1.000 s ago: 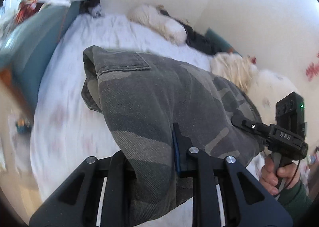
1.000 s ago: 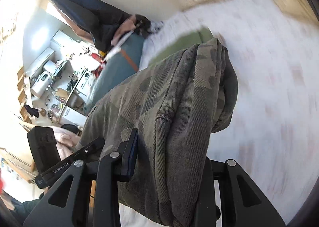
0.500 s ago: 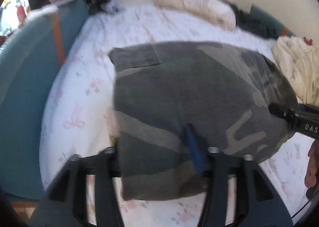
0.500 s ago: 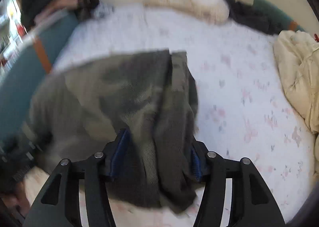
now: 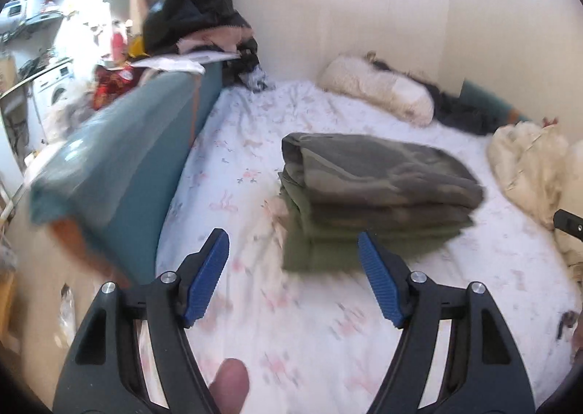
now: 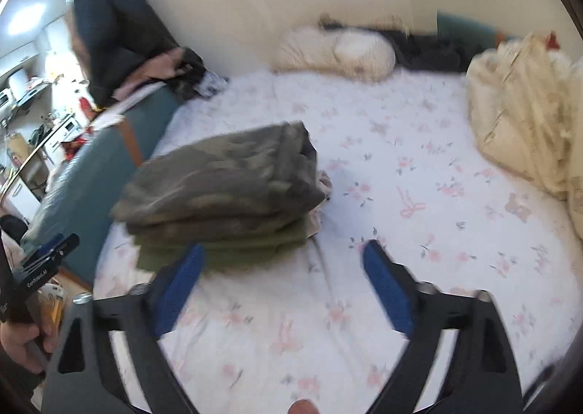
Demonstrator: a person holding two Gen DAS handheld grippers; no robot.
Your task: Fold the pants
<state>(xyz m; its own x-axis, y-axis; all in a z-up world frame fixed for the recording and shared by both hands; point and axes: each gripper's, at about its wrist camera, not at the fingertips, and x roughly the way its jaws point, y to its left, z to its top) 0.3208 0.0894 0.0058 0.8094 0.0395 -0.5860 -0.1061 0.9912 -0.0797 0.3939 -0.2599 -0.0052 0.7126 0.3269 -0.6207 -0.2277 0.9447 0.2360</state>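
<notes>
The camouflage pants (image 5: 379, 173) lie folded on top of a small stack of green and grey clothes on the flowered bed sheet (image 5: 291, 334). They also show in the right wrist view (image 6: 226, 177), left of centre. My left gripper (image 5: 293, 246) is open and empty, just in front of the stack. My right gripper (image 6: 282, 253) is open and empty, in front of the stack's right end. Neither touches the pants.
A teal headboard or sofa edge (image 5: 120, 166) runs along the left of the bed. A white fluffy pillow (image 5: 379, 93) and dark clothes lie at the far wall. A cream blanket (image 6: 521, 115) is bunched at the right. Piled clothes (image 5: 196, 6) hang at the far left corner.
Both grippers have let go of the pants, opened and drawn back. The pants, held up before, now lie folded on the stack.
</notes>
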